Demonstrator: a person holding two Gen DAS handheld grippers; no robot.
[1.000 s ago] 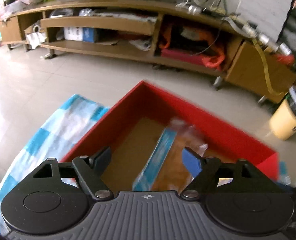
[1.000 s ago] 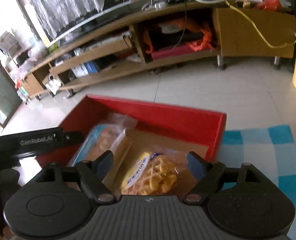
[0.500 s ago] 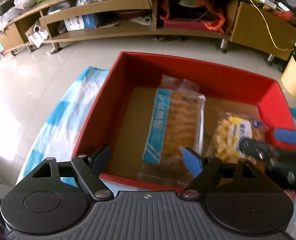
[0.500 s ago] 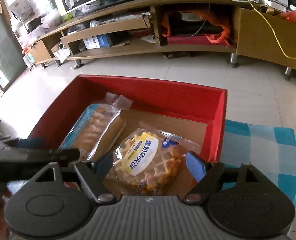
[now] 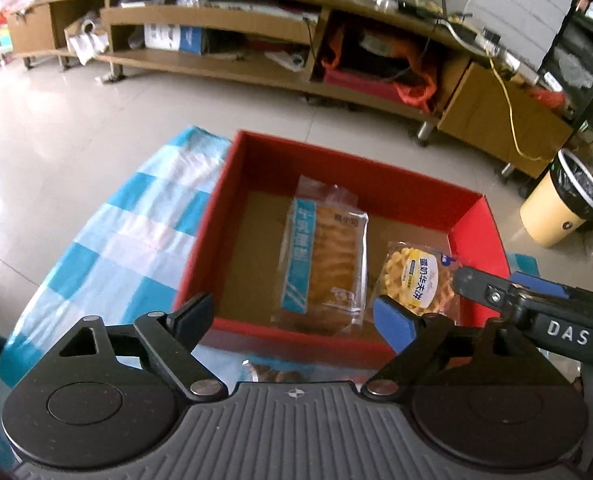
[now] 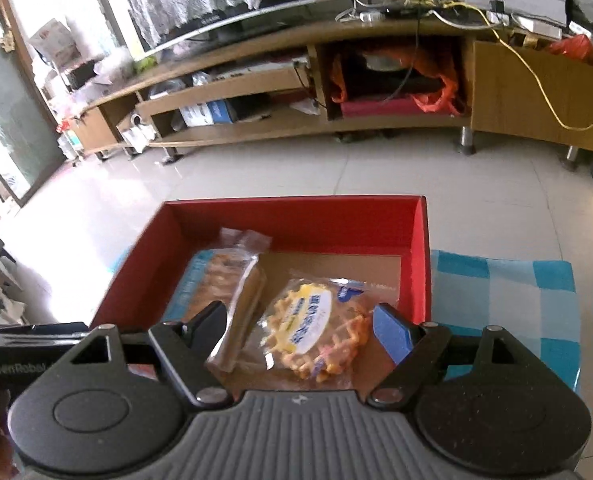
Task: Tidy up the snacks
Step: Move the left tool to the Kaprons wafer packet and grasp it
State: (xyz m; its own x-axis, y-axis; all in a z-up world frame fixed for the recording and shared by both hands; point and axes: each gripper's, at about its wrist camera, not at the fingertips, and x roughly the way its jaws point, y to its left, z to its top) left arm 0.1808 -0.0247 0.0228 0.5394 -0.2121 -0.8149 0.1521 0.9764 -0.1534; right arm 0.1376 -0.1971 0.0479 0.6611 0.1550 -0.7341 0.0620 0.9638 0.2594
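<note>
Both hand-held grippers spread and empty, left [image 5: 294, 316] just widened, right [image 6: 298, 330], red box [image 5: 376, 186] holding bread pack [image 5: 328, 256], waffle pack [image 6: 316, 330]

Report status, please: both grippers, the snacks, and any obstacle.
Left gripper just opened wider, empty; right gripper open, empty. Bread pack and waffle pack in red box. No obstacle.

A long low wooden TV cabinet [image 5: 256, 44] spans twelve o'clock, orange plastic bags [image 6: 436, 96] stuffed in its open bay; a cream cylindrical waste bin [image 5: 560, 208] stands at three o'clock on the pale tiled floor [image 5: 76, 128]
</note>
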